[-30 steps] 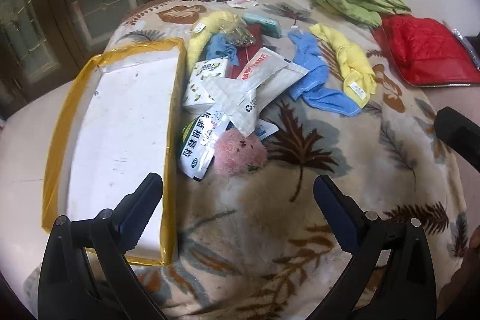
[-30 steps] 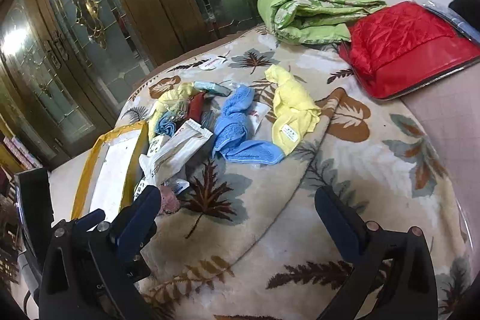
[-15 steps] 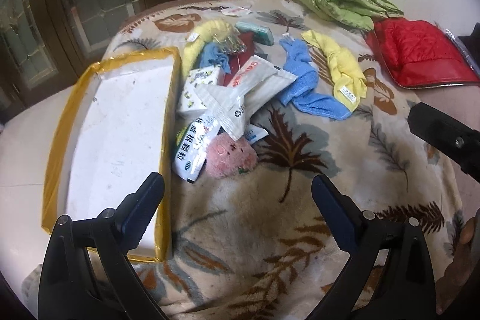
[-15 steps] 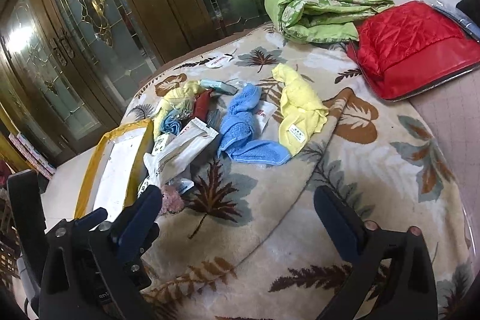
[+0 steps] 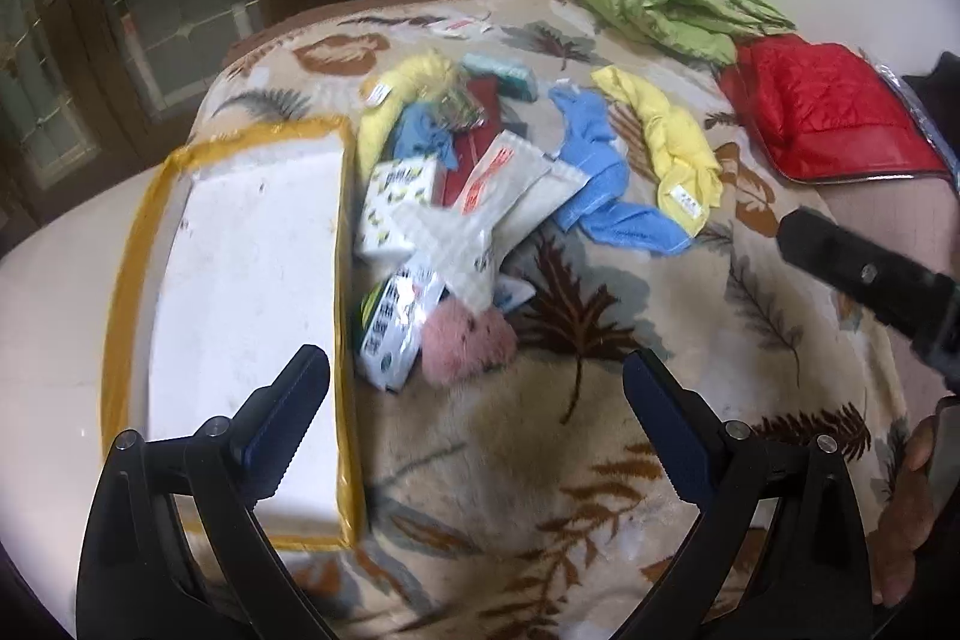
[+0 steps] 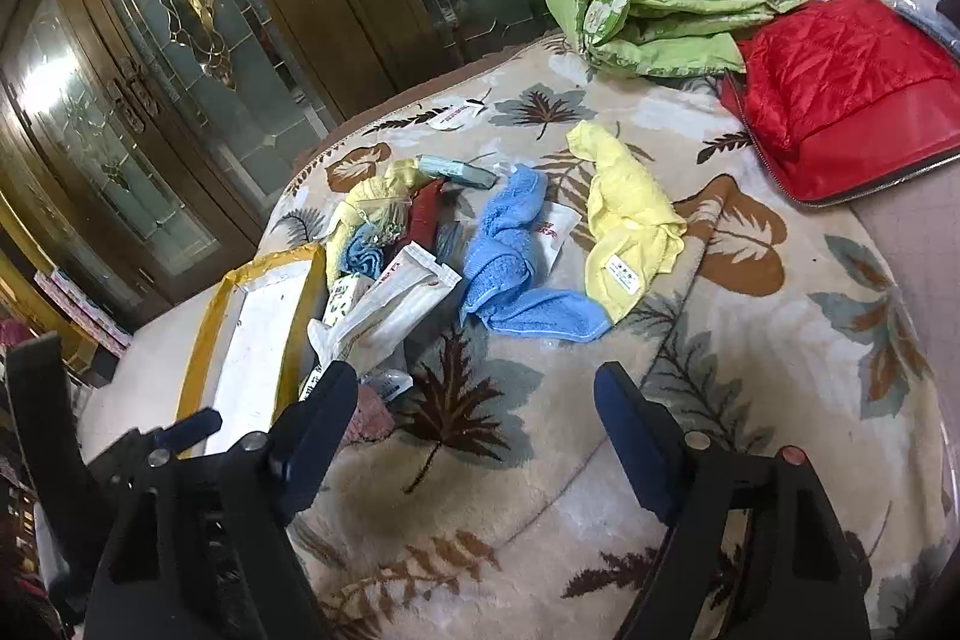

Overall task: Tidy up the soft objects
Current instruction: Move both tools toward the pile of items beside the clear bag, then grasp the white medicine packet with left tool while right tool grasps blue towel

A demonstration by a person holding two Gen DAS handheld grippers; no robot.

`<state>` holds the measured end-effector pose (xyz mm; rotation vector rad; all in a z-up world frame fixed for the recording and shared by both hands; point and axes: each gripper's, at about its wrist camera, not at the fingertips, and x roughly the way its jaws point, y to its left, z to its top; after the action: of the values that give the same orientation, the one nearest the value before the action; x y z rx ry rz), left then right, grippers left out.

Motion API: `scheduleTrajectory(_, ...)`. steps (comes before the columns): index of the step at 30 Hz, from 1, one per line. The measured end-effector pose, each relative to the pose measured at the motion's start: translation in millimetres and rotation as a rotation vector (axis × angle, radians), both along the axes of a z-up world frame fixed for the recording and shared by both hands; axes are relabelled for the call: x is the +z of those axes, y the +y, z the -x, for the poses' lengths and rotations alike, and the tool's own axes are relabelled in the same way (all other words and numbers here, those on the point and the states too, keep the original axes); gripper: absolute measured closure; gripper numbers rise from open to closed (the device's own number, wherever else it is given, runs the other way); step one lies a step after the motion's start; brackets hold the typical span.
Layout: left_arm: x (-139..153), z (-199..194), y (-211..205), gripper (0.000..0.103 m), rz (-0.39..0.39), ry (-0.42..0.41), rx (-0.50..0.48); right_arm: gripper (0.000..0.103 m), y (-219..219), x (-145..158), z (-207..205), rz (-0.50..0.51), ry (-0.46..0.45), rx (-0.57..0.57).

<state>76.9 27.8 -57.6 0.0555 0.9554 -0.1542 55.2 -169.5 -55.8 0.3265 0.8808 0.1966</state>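
Both my tongs hover above the leaf-print blanket [image 6: 750, 316], nothing held. My left gripper [image 5: 477, 406] is spread wide and empty; my right gripper [image 6: 477, 403] has just been closing a bit, jaws apart with nothing between them. I judge I'm lining up a first pick.

The soft stuff sits in a loose heap mid-blanket: pink fuzzy ball [image 5: 468, 343] nearest, half tucked under white packets [image 5: 474, 214]. Blue towel [image 6: 510, 268] lies crumpled and twisted, yellow towel [image 6: 630, 232] just right of it with its label showing. The yellow-edged white box [image 5: 240, 244] lies left of the heap, open side up, likely the drop spot. The far green quilt [image 6: 660, 16] and red quilted bag [image 6: 840, 88] sit apart.
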Motion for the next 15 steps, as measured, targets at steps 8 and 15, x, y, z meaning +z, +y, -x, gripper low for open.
scheduleTrajectory(8, 4, -43, -2, 0.030, 0.054, 0.045, -0.094, 0.031, -3, -1, -21, -0.041, 0.019, 0.007)
scheduleTrajectory(15, -4, -80, -12, 0.031, 0.018, 0.024, -0.176, 0.031, -15, -38, -60, -0.126, 0.114, -0.004)
